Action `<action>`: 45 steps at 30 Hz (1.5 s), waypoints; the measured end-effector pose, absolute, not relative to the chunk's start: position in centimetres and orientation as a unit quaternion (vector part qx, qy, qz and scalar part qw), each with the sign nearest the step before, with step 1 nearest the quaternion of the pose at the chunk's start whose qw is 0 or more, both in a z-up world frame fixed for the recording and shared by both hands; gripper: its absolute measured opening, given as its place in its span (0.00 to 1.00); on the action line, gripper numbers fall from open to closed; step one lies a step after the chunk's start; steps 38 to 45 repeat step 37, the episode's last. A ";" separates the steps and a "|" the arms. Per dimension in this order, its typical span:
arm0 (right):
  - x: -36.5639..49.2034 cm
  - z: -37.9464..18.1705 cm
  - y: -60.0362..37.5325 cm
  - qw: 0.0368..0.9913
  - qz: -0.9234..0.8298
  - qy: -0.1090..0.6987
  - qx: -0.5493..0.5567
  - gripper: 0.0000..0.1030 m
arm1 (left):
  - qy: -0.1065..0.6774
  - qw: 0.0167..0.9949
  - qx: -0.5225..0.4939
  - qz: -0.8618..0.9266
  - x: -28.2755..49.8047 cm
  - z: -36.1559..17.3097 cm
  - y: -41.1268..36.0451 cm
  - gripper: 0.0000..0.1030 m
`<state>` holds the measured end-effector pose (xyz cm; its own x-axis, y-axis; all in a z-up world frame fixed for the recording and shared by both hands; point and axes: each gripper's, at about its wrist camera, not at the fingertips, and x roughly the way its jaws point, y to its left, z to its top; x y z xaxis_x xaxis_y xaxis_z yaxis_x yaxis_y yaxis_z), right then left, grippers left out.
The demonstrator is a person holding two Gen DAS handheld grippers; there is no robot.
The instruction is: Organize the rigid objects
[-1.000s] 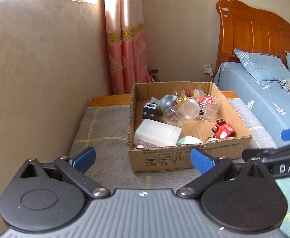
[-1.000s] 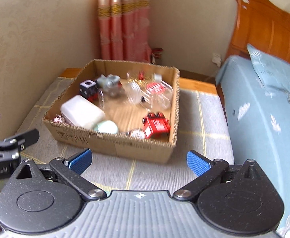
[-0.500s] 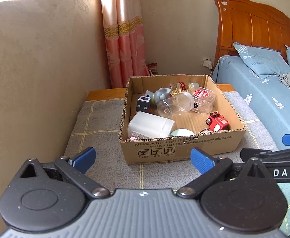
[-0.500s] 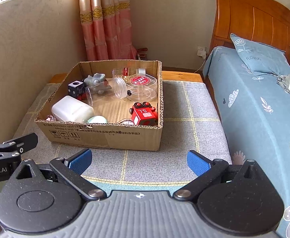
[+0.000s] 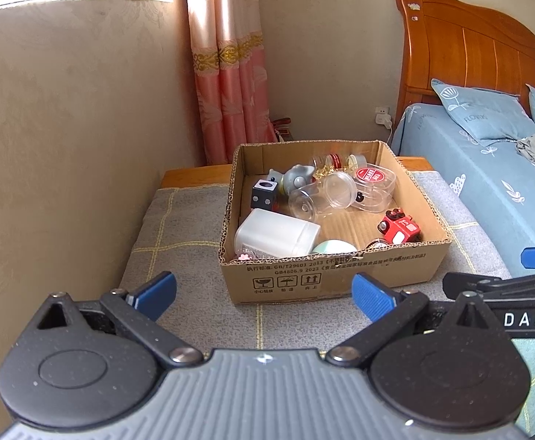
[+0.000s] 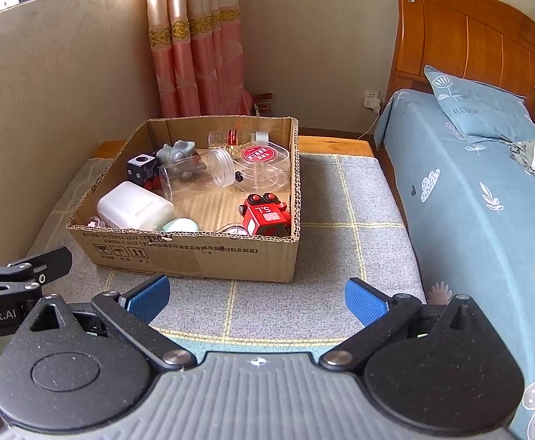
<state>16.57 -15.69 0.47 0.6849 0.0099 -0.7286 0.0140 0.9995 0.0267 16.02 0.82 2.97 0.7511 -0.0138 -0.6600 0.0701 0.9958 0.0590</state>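
An open cardboard box (image 5: 333,271) (image 6: 194,253) stands on a grey checked mat. In it lie a white plastic container (image 5: 276,234) (image 6: 135,211), a red toy car (image 5: 399,229) (image 6: 265,216), a clear jar on its side (image 5: 320,198) (image 6: 194,172), a round clear tub with a red label (image 5: 373,181) (image 6: 262,163), a black cube (image 5: 264,194) (image 6: 141,168), a grey toy (image 5: 296,178) (image 6: 177,152) and a pale green round thing (image 5: 333,247) (image 6: 181,225). My left gripper (image 5: 264,295) and my right gripper (image 6: 256,295) are both open and empty, held short of the box's near wall.
The mat (image 6: 340,220) covers a low wooden table between a beige wall (image 5: 66,146) on the left and a bed with blue bedding (image 6: 487,201) on the right. A pink curtain (image 5: 227,73) hangs behind. The other gripper shows at each view's edge.
Both grippers have drawn back and up from the box, which now looks smaller and farther. The right view has swung to show more of the bed. Both stay open.
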 end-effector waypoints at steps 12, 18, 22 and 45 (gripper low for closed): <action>16.5 0.5 -15.6 0.919 -0.003 0.394 0.013 1.00 | 0.350 0.936 0.039 -0.021 16.0 3.1 0.8 0.99; 16.4 0.6 -15.6 0.919 -0.002 0.394 0.010 1.00 | 0.351 0.935 0.040 -0.020 15.9 3.1 0.7 0.99; 16.3 0.7 -15.6 0.920 -0.002 0.392 0.009 1.00 | 0.351 0.935 0.040 -0.019 15.8 3.1 0.7 0.99; 15.9 1.0 -15.7 0.921 -0.001 0.388 0.010 1.00 | 0.349 0.936 0.042 -0.014 15.4 3.5 0.6 0.99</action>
